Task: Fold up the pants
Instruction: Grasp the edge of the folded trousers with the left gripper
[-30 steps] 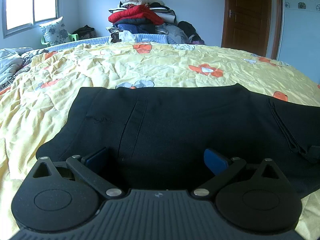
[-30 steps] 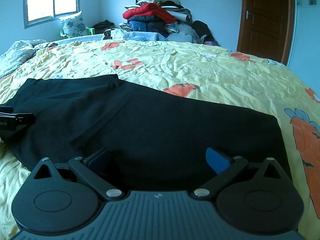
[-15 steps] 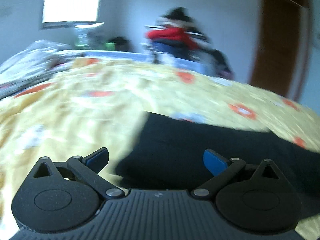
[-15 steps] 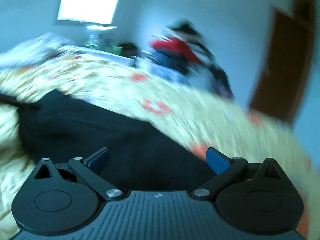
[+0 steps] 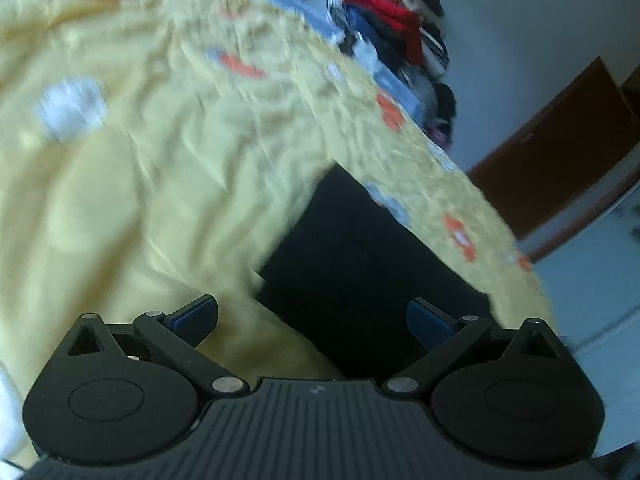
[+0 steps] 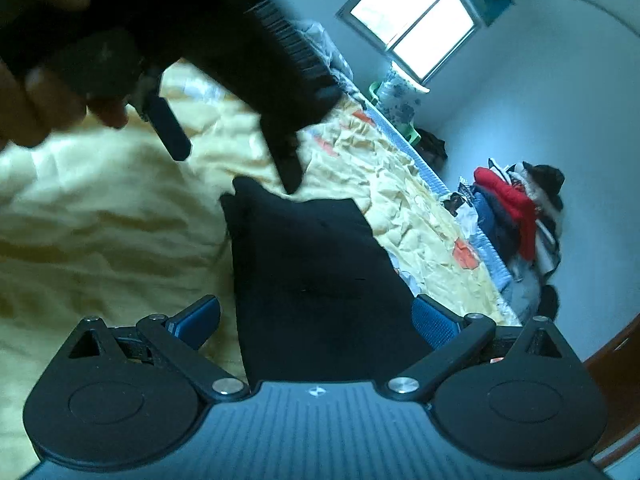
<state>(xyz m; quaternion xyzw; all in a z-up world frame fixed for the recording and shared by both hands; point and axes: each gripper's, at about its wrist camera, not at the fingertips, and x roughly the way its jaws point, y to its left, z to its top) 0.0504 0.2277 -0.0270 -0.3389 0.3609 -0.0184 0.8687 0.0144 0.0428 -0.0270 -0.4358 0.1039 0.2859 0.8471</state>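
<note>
In the left wrist view, the left gripper (image 5: 312, 320) hangs tilted above a bed, its two blue-padded fingers (image 5: 194, 316) spread wide apart with nothing between them. Beneath it lies the crumpled yellow bedspread with orange and white flower prints (image 5: 140, 160), blurred across most of the frame. The black fabric pants (image 5: 360, 264) lie flat on that bedspread, ahead of the right finger, with one corner pointing away from the camera. Beyond the bed, a heap of piled clothes with a red garment on top (image 5: 396, 36) stands against a pale blue-grey wall (image 5: 520, 40), and a brown wooden door (image 5: 560, 168) shows at the right. In the right wrist view, also strongly tilted, the right gripper (image 6: 316, 320) likewise has its blue-padded fingers (image 6: 434, 322) well apart and empty. The pants (image 6: 312, 272) stretch forward from between them across the yellow bedspread (image 6: 100, 240). At upper left, the left gripper (image 6: 236, 152) appears from outside, held in the person's hand (image 6: 36, 92), its dark fingers apart, one tip just beside the far corner of the pants; whether it touches cannot be told. A bright two-pane window (image 6: 416, 24) sits in the wall (image 6: 560, 100), with a floral cushion (image 6: 396, 96) below it, and the clothes heap (image 6: 516, 212) stands at the right.
</note>
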